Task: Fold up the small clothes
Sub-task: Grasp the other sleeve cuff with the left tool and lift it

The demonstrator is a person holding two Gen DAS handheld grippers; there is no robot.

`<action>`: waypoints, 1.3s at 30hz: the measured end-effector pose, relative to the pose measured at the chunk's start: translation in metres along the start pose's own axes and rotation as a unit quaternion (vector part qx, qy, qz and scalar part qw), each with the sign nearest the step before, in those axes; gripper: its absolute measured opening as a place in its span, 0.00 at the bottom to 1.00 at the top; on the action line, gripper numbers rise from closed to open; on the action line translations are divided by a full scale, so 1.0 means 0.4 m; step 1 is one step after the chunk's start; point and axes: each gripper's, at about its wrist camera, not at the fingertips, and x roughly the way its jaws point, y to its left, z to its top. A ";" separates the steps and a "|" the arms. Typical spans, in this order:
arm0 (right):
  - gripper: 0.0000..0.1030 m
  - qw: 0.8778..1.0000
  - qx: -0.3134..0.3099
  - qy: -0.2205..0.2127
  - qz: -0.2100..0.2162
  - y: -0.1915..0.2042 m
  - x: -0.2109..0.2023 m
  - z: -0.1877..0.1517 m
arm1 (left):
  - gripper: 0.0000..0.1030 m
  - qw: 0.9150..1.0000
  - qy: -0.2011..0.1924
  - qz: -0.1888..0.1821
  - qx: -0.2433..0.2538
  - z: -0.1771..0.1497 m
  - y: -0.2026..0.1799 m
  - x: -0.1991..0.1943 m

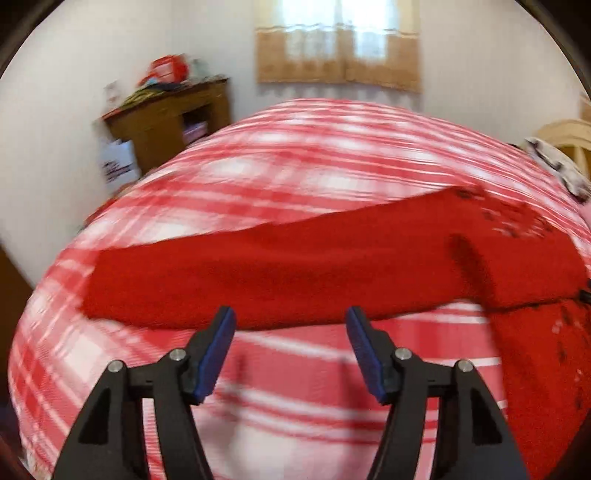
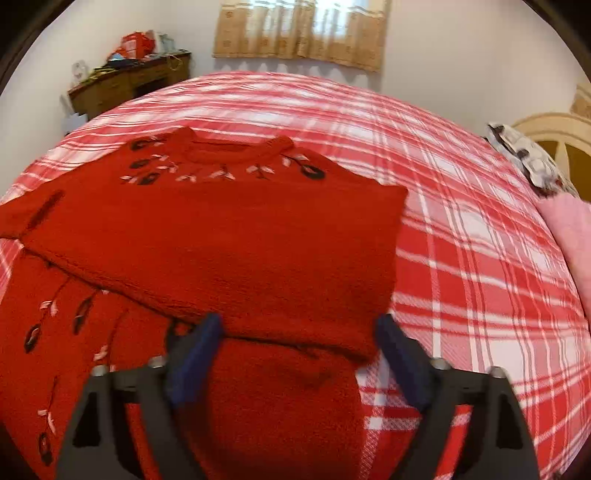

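Observation:
A red knitted sweater with embroidered dark and pink flowers near the collar lies on a red-and-white plaid bedspread. One part is folded across its body. In the left wrist view a long red band of the sweater stretches across the bed. My left gripper is open just at the band's near edge, with only bedspread between its blue pads. My right gripper stands wide open over the sweater's lower part; red knit lies between its fingers, and the pads do not press on it.
A wooden desk piled with clutter stands against the far wall on the left, under a curtained window. At the right edge of the bed are a patterned pillow, a pink cloth and a cream headboard.

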 end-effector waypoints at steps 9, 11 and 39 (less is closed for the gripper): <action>0.90 0.999 0.029 -0.002 0.029 -0.023 -0.003 -0.009 | 0.64 0.984 0.038 0.087 -0.151 -0.025 0.336 0.042; 0.90 0.999 0.031 -0.004 0.031 -0.024 -0.006 -0.011 | 0.64 0.978 0.037 0.086 -0.187 -0.029 0.390 0.039; 0.90 0.999 0.030 -0.006 0.027 -0.022 -0.006 -0.011 | 0.16 0.974 0.018 0.046 -0.223 0.024 0.381 0.133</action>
